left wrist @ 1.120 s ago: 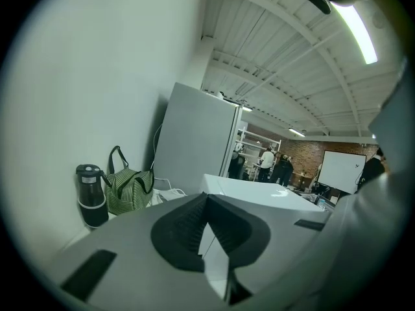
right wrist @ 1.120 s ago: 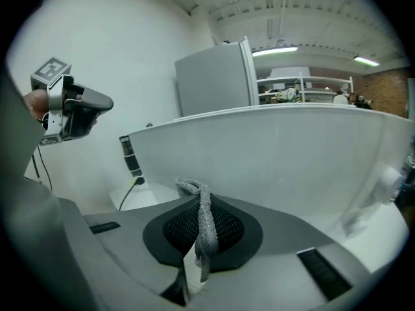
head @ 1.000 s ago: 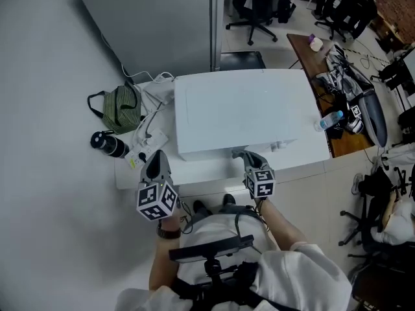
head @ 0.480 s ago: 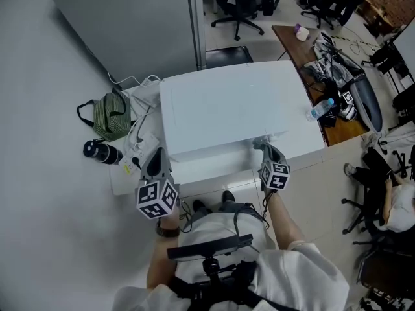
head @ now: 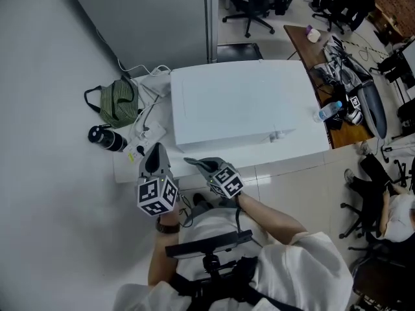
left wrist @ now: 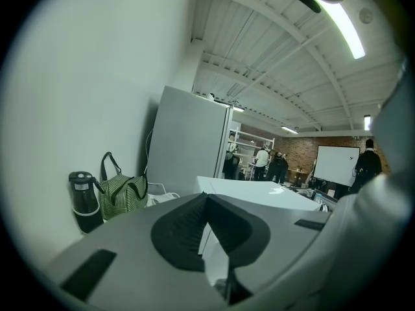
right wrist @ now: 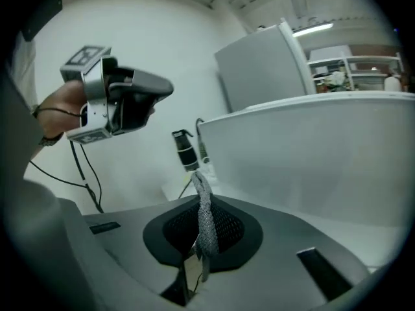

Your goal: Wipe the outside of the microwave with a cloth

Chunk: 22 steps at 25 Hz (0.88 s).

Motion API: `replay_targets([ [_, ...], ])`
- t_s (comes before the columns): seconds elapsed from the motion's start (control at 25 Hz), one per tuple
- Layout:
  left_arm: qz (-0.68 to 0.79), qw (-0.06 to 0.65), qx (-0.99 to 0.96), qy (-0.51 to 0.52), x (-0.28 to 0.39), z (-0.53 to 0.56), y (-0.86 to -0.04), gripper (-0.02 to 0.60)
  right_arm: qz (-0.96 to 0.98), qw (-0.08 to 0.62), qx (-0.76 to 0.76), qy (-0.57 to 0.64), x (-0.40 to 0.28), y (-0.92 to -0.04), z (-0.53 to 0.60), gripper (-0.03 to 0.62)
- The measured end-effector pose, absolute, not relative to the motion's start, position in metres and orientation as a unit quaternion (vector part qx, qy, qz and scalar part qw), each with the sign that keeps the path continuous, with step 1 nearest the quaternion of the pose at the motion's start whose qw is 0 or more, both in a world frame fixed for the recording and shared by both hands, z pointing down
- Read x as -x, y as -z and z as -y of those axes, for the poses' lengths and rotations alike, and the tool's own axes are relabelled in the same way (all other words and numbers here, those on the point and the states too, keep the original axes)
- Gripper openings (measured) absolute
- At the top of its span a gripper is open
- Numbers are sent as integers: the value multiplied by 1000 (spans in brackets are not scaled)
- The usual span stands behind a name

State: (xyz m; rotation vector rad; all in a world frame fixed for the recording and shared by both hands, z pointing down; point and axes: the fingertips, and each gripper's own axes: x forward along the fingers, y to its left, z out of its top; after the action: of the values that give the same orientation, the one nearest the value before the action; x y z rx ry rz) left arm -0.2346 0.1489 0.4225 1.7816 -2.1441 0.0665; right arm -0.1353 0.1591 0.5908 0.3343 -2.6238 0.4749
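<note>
The white microwave (head: 240, 105) stands on a white table (head: 292, 155). Its top shows in the left gripper view (left wrist: 259, 192) and its side wall fills the right gripper view (right wrist: 311, 154). My right gripper (head: 198, 166) is low at the microwave's front left corner and is shut on a strip of grey cloth (right wrist: 205, 220) that sticks up between its jaws (right wrist: 200, 203). My left gripper (head: 154, 162) hangs just left of it, off the microwave, jaws shut with nothing between them (left wrist: 206, 198). The right gripper view also shows the left gripper (right wrist: 133, 99) held in a hand.
A green striped bag (head: 120, 105), a black bottle (head: 106, 138) and white cables (head: 148, 129) lie on the table left of the microwave. A grey cabinet (head: 149, 18) stands behind. At the right are a water bottle (head: 331, 113), a cluttered desk (head: 350, 89) and office chairs.
My right gripper has swept left along the microwave's front, from its right part to its left corner beside the left gripper. The left gripper has stayed in place.
</note>
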Motion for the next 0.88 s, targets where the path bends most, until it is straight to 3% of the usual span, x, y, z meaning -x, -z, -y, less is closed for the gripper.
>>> replay_targets([
  [0.16,764,181,-619,-19,242,-165,-422,23,950,252,-83,-164,211,-614,-180,28],
  [0.32,773,176,-609,-13,253,-172,-416,23,939,262,-141,-172,221,-626,-157,28],
  [0.56,763,176,-622,-20,241,-165,-421,23,931,254,-191,-182,182,-631,-123,28],
  [0.88,735,166,-656,-36,201,-136,-425,24,905,238,-304,-178,48,-634,-63,28],
])
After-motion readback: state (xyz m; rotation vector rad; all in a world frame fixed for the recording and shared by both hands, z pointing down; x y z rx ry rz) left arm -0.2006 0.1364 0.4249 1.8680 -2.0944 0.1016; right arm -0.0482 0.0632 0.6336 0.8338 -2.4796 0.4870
